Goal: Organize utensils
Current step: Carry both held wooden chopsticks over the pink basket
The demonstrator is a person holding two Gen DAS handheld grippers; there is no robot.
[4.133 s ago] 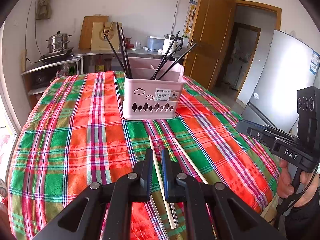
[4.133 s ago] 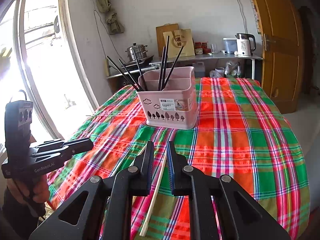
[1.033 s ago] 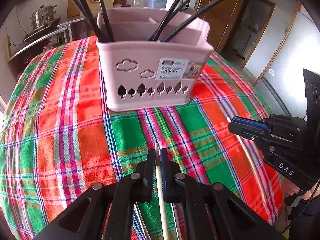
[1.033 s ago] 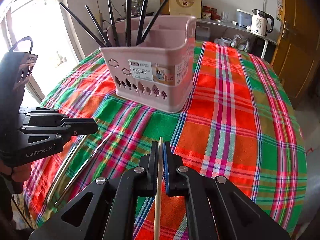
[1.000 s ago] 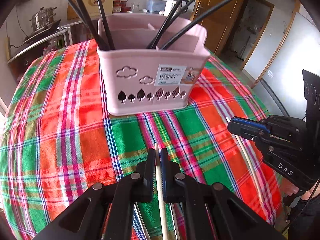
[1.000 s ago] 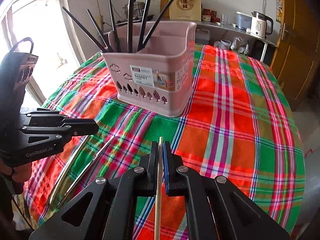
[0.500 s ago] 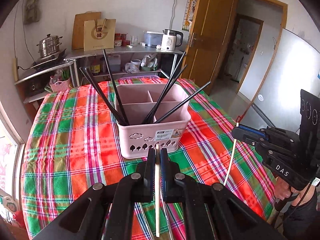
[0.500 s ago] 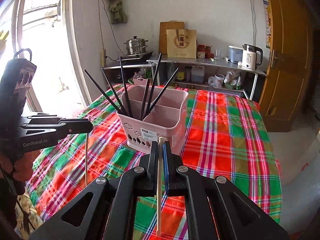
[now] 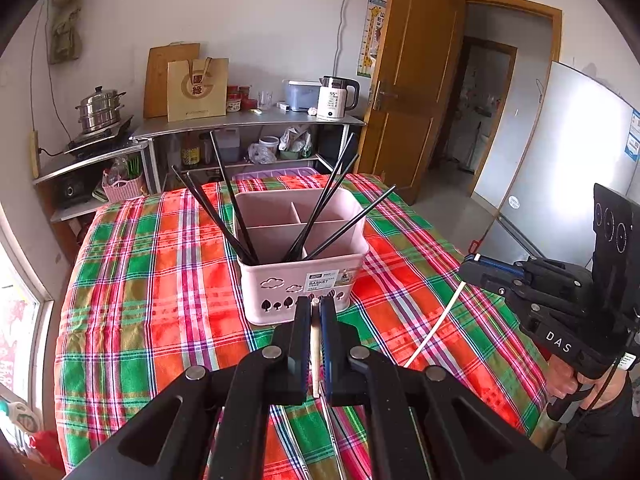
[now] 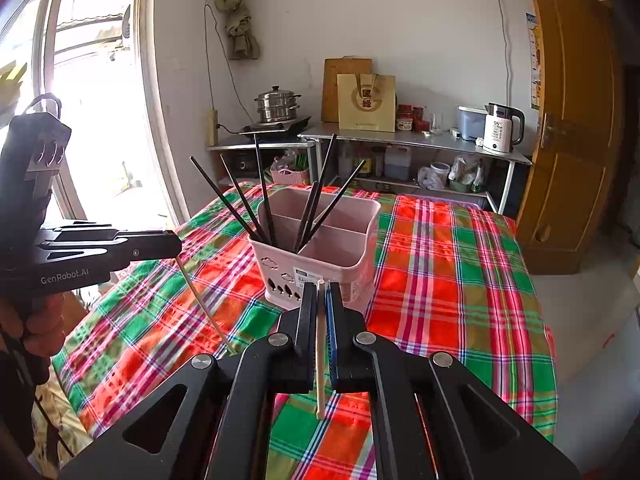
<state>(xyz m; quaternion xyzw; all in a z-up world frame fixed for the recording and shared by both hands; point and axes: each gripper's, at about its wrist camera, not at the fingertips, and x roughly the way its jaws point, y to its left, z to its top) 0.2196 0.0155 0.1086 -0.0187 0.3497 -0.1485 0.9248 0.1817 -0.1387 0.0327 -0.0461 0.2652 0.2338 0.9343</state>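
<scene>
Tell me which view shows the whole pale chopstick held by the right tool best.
The left wrist view: the right tool grips the pale chopstick near its top end, and its full length hangs in sight. The right wrist view shows only a short stretch between its own fingers.

A lived-in home kitchen, centred on a table under a red-and-green plaid cloth. Behind the table, against the white wall, a metal shelf with an electric kettle, jars and a paper bag; left of it a steel steamer pot on a cooktop. Right of the table a wooden door and a fridge; on its left, seen from the right wrist, a bright window
</scene>
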